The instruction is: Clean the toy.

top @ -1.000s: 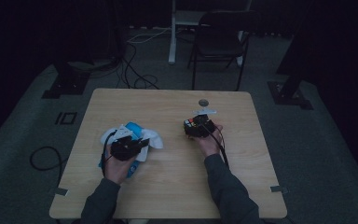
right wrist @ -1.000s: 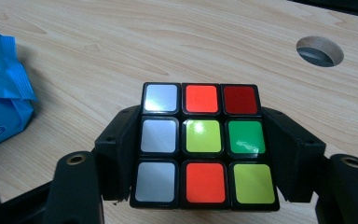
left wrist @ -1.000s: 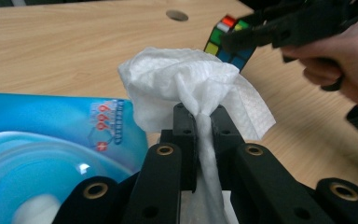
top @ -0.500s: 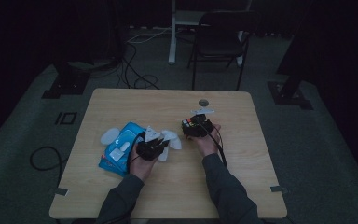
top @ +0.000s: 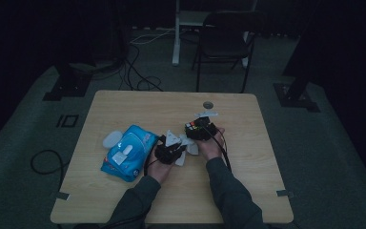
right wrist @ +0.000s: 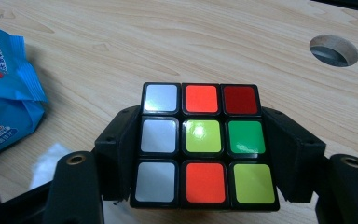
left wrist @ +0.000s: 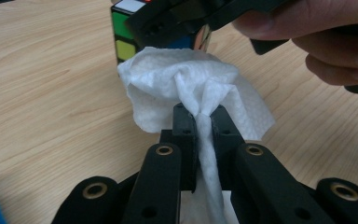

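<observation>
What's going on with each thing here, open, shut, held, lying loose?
Left tongs: shut on the white wipe.
Right tongs: shut on the puzzle cube, scrambled colours.
Blue wipes pack: lying flat on the table, flap open.

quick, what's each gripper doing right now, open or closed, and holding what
Left gripper: closed, pinching a white wipe.
Right gripper: closed on a puzzle cube, one jaw on each side.
</observation>
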{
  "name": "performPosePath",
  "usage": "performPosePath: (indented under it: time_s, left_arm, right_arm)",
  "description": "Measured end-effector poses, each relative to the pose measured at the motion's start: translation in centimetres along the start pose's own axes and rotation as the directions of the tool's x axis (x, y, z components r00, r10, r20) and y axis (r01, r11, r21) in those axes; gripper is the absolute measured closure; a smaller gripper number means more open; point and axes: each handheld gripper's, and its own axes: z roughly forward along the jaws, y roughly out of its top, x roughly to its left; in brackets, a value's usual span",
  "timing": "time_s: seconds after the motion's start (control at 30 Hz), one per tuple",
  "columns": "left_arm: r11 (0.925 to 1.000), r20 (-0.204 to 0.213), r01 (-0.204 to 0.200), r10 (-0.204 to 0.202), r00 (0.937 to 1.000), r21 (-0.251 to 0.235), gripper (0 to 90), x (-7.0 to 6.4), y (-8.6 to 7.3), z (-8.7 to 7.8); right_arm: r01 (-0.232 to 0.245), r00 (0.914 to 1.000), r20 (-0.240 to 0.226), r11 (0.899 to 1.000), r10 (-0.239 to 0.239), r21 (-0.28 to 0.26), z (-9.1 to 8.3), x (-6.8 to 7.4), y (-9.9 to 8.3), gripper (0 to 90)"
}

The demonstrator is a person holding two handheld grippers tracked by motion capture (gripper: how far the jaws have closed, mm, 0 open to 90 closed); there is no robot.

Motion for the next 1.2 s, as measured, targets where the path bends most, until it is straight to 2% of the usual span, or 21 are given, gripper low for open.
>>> performPosePath:
  time_s: [0.23,0.47,0.8,1.0,1.1,1.2]
  left_arm:
    - [0.9995,0.0,-0.025,0.025,0.9997,-0.019,85.2,-0.9,0.2,1.1]
    - [0.9987,-0.002,-0.027,0.027,0.9996,-0.044,85.2,-1.5,0.7,2.3]
    - [0.9977,-0.015,-0.03,0.029,0.9995,-0.06,85.2,-2.4,0.9,4.0]
    - [0.9973,-0.024,-0.029,0.027,0.9993,-0.068,85.2,-2.4,0.8,4.3]
    - [0.9961,-0.04,-0.027,0.024,0.9989,-0.084,85.2,-2.0,0.7,3.8]
    - [0.9933,-0.038,-0.025,0.021,0.999,-0.113,85.2,-1.9,0.8,3.5]
  right_arm:
    - [-0.001,1.0,-0.005,1.0,0.001,0.001,0.1,0.3,0.0,34.1]
    - [-0.007,0.9999,-0.013,1.0,0.007,0.0,0.0,0.4,0.0,34.1]
    - [-0.041,0.9986,-0.035,0.999,0.041,-0.001,-0.1,0.2,-0.2,34.1]
    - [-0.049,0.998,-0.041,0.999,0.049,-0.006,-0.3,0.0,-0.1,34.1]
    - [-0.052,0.9979,-0.038,0.999,0.051,-0.007,-0.4,-0.2,-0.1,34.1]
    - [-0.058,0.9975,-0.04,0.998,0.058,-0.006,-0.4,-0.2,-0.2,34.1]
